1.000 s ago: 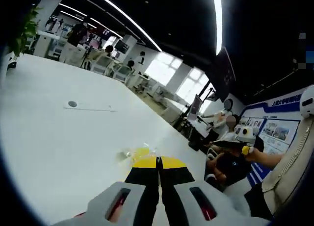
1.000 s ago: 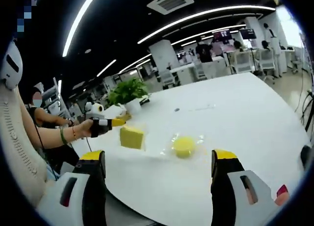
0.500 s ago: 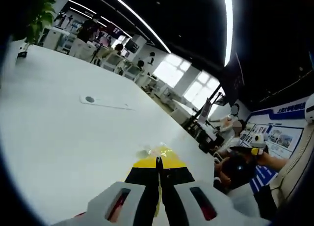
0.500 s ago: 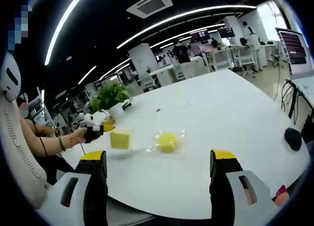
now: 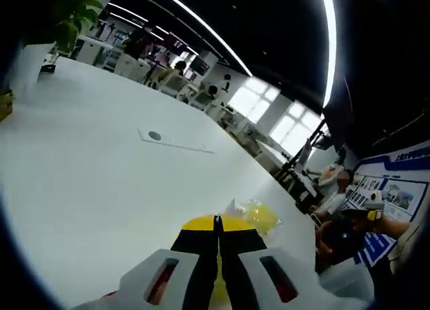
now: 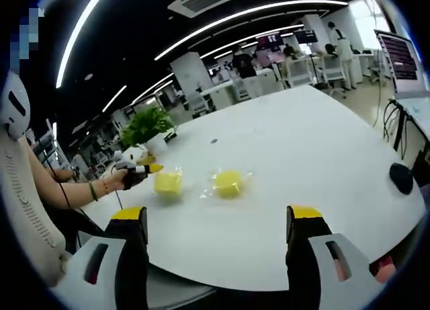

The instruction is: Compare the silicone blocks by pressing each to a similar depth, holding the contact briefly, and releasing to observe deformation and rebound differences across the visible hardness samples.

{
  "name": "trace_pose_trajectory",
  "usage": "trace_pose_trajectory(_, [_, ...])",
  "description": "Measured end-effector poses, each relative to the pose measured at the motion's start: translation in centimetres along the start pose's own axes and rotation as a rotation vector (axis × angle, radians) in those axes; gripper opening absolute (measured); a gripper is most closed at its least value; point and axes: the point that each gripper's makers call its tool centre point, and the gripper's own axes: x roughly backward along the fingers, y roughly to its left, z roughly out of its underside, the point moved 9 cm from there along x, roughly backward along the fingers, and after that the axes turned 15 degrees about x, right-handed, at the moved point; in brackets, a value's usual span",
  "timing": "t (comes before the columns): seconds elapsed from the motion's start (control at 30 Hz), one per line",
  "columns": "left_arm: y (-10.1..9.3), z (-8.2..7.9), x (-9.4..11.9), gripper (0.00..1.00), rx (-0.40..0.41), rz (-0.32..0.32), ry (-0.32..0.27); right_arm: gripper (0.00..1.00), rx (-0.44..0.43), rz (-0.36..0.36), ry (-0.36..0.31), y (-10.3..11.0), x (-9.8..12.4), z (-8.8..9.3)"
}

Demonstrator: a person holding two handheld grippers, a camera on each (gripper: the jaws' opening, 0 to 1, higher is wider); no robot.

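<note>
Pressing the left gripper (image 6: 149,168), jaws pressed together, squarely into the yellow block (image 6: 167,182) at ten o'clock on the white table (image 6: 316,148), matching depth later on the second block (image 6: 228,183) alongside, right gripper (image 6: 215,219) jaws spread, idle.

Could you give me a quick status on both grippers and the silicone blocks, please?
Left gripper shut beside nearer yellow block. Right gripper open, clear of table. Second block untouched.

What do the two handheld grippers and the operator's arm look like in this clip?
Left gripper and right gripper both have black jaws tipped yellow, on light grey bodies with red-lined slots. The arm wears a green wristband and a beaded bracelet.
</note>
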Motion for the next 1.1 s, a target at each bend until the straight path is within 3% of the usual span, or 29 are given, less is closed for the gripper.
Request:
trace_pose_trajectory(0.17, [1.8, 0.1, -0.8, 0.00, 0.001, -0.036, 0.021, 0.78, 0.000, 0.006, 0.020, -0.1, -0.3, 0.2])
trace_pose_trajectory(0.23, [2.4, 0.3, -1.1, 0.00, -0.052, -0.065, 0.032, 0.78, 0.004, 0.005, 0.037, 0.0, -0.6, 0.5])
trace_pose_trajectory(0.47, [4.0, 0.8, -1.9, 0.00, -0.086, -0.107, 0.067, 0.78, -0.010, -0.005, 0.061, 0.4, -1.1, 1.2])
trace_pose_trajectory(1.1, [4.2, 1.2, -1.9, 0.00, -0.046, -0.106, 0.042, 0.74, 0.011, -0.032, 0.080, 0.7, -1.6, 0.9])
